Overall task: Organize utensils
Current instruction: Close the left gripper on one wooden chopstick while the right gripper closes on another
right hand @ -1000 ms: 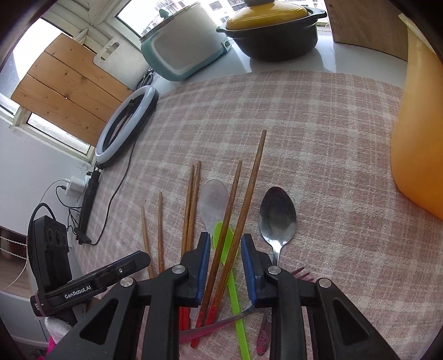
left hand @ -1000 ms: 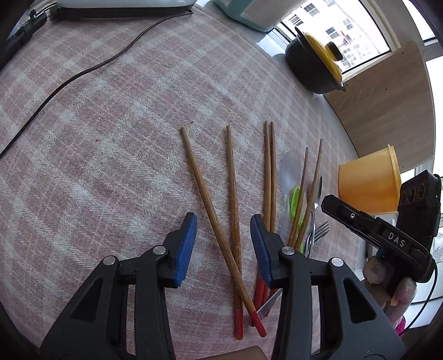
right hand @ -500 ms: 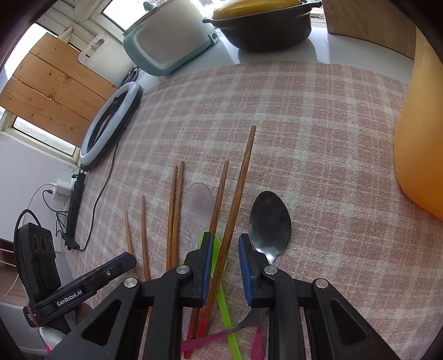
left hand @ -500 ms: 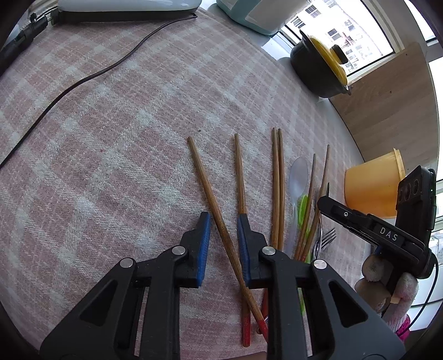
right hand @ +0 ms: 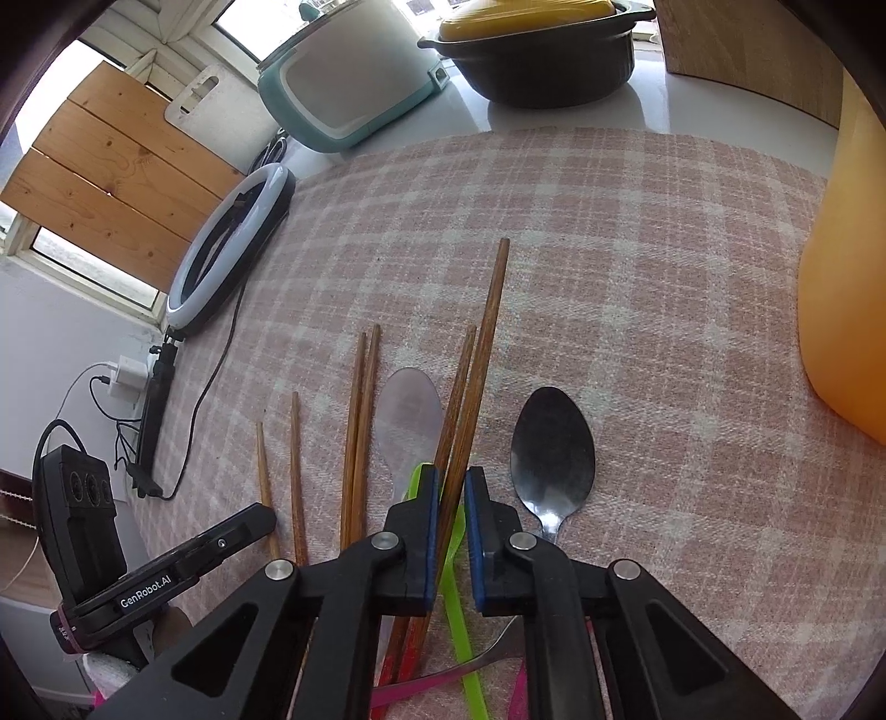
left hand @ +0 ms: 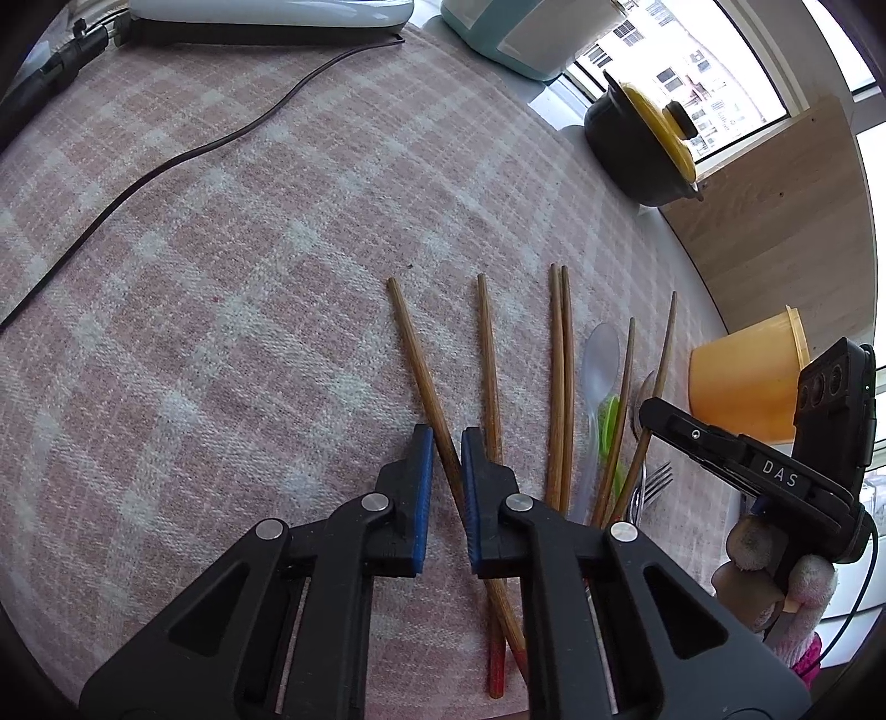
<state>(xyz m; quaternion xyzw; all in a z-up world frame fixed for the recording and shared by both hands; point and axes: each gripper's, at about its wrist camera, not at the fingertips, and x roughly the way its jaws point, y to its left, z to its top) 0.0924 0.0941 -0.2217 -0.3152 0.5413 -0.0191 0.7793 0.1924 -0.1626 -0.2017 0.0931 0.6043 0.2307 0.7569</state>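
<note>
— While both tools point down at the pink-and-white checked tablecloth (left hand: 232, 288), what do they grip?
— The left gripper (left hand: 442, 443), jaws just closing, pinches one slanted brown wooden chopstick (left hand: 421, 360) at centre frame. The right gripper (right hand: 446, 482), also just closing, clamps a pair of dark wooden chopsticks (right hand: 479, 360).
— And the room?
— Upper frame, right view: a black casserole with a yellow lid (right hand: 531, 50), a teal rice cooker (right hand: 343, 72). A white ring light (right hand: 227, 249) lies left; an orange plastic tub (right hand: 841, 277) stands right.
</note>
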